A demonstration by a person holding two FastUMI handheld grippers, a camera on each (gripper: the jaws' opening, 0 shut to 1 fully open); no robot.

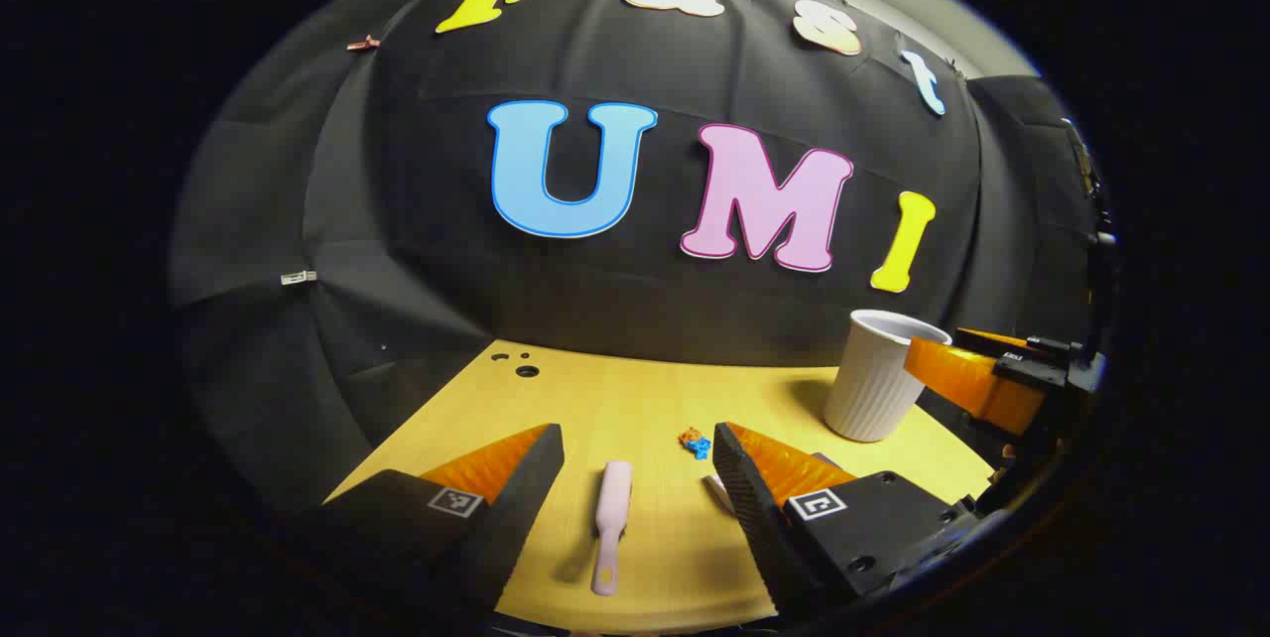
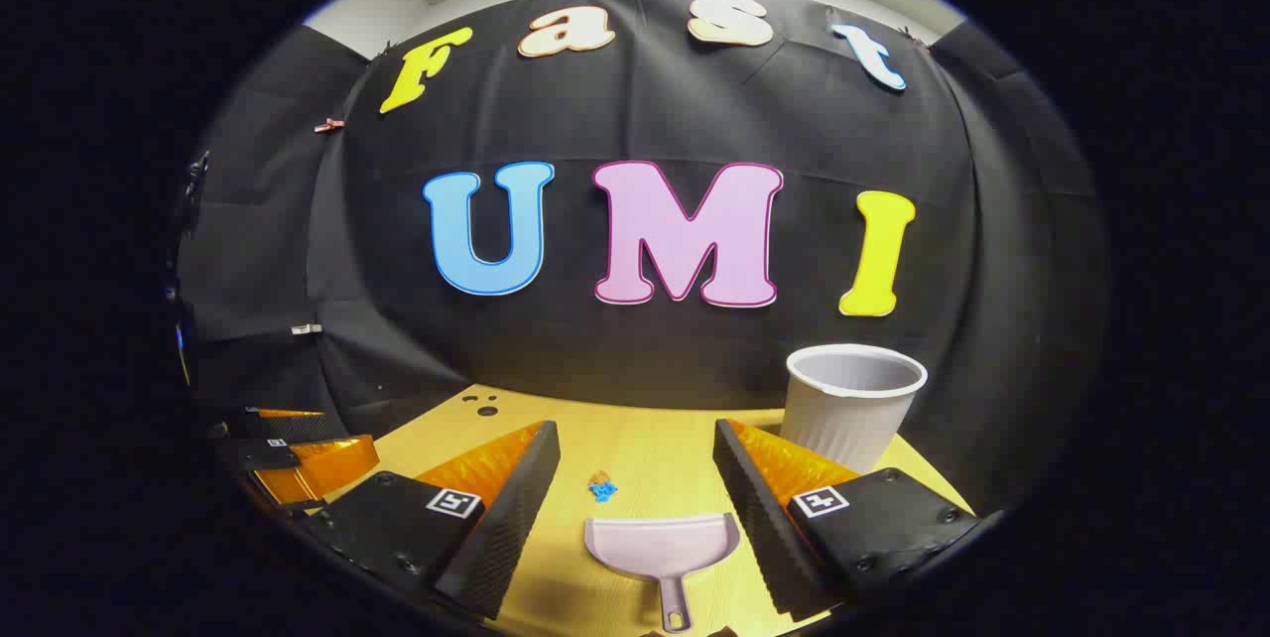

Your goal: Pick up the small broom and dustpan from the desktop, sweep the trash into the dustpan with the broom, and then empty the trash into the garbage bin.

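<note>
On the pale yellow wooden desk (image 1: 645, 399), a small pink broom (image 1: 611, 526) lies flat in the left gripper view, its length running from near to far, in the gap between the two fingers of the left gripper (image 1: 635, 463). Those fingers stand wide apart and touch nothing. Just beyond the broom's far end, a little to the right, sits the trash, a small crumpled scrap of orange and blue (image 1: 696, 441), close to the right-hand finger. Farther right stands the garbage bin, a white ribbed plastic cup-shaped tub (image 1: 878, 374), upright near the desk's far right edge. Beside the bin, at the right of this view, the right gripper (image 1: 992, 374) reaches in, partly in front of the bin's rim.

In the right gripper view, a small pale pink plastic dustpan (image 2: 663, 548) lies flat on the desk (image 2: 645, 439), its wide mouth facing the far side and its thin handle pointing toward the near edge. It rests between the fingers of the right gripper (image 2: 635, 478), which are also spread wide and hold nothing. The orange and blue scrap (image 2: 601, 487) lies just beyond the dustpan's mouth, slightly left and apart from it. The white ribbed bin (image 2: 853, 404) stands upright at the far right, behind the right-hand finger. At the left of this view the left gripper (image 2: 288, 453) shows low over the desk's left edge.
</note>
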